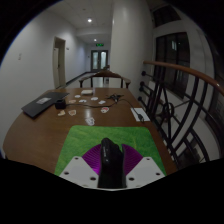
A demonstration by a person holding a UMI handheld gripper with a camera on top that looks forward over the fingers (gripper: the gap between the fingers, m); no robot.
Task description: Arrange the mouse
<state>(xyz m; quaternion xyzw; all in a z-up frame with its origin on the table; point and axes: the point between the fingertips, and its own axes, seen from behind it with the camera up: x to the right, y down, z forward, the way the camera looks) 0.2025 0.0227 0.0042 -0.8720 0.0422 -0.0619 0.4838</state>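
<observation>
A black mouse [108, 160] stands between the fingers of the tool [110, 172], over a green mat [88, 143] at the near edge of the round wooden worktop [40, 135]. Whether the purple pads [91, 157] press on it cannot be told. Well beyond, toward the far edge, lie a dark laptop [43, 103], scattered small items [88, 100] and a white paper [140, 115]. A railing [180, 110] runs beside the worktop.

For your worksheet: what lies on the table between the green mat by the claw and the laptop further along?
Gripper view: beyond the green mat comes bare wood, then small scattered items too small to identify, beside the laptop. The mouse sits in the claw.
</observation>
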